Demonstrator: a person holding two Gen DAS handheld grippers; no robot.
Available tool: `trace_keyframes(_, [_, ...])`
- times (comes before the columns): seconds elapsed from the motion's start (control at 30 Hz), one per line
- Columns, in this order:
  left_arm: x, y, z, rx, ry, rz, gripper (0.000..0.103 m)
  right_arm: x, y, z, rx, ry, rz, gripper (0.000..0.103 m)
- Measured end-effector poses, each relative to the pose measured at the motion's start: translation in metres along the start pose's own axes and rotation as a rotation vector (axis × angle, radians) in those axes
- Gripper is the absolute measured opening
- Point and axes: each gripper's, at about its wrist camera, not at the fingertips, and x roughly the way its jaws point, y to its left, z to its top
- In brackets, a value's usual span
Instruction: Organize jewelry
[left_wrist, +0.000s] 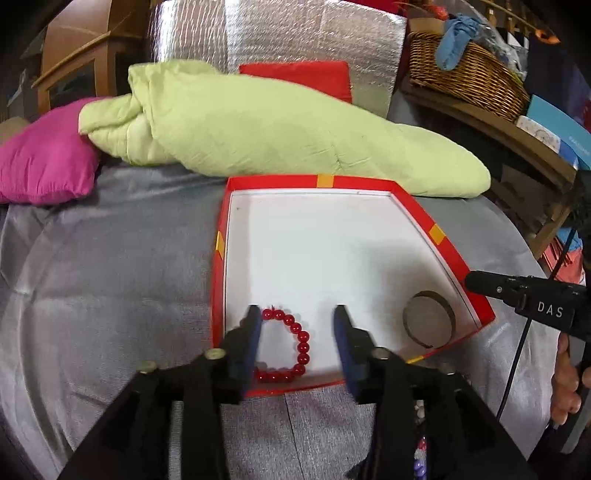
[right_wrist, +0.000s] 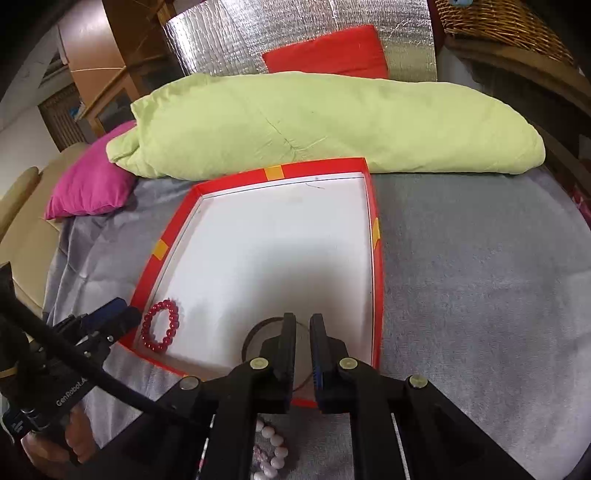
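Observation:
A red bead bracelet lies flat in the near left corner of the red-rimmed box with a white floor. My left gripper is open over that corner. The bracelet lies between its fingers, with its left side hidden behind the left finger. A brown bangle lies in the near right corner. My right gripper hangs over it, shut to a narrow slit. In the left wrist view its tip stands apart from the bangle.
Pale pink beads and purple beads lie on the grey cloth just in front of the box. A green quilt, a pink pillow and a red cushion lie behind it. A wicker basket stands on a shelf at the right.

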Motion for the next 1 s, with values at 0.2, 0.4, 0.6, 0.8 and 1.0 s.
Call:
trace_keyframes(0.2, [-0.016, -0.004, -0.008, 0.037, -0.014, -0.004, 0.050, -0.013, -0.004, -0.008, 0.006, 0.004, 0.016, 0.009])
trace_keyframes(0.4, [-0.032, -0.010, -0.017, 0.051, -0.009, -0.035, 0.051, -0.022, -0.003, -0.020, -0.008, 0.035, 0.037, 0.009])
trace_keyframes(0.6, [-0.047, -0.018, -0.033, 0.050, 0.000, -0.065, 0.062, -0.029, -0.008, -0.029, 0.027, 0.070, 0.084, 0.011])
trace_keyframes(0.8, [-0.050, -0.029, -0.055, 0.067, 0.053, -0.114, 0.062, -0.034, -0.014, -0.047, 0.081, 0.110, 0.118, 0.024])
trace_keyframes(1.0, [-0.046, -0.048, -0.069, 0.144, 0.097, -0.147, 0.062, -0.025, -0.013, -0.061, 0.088, 0.175, 0.117, 0.024])
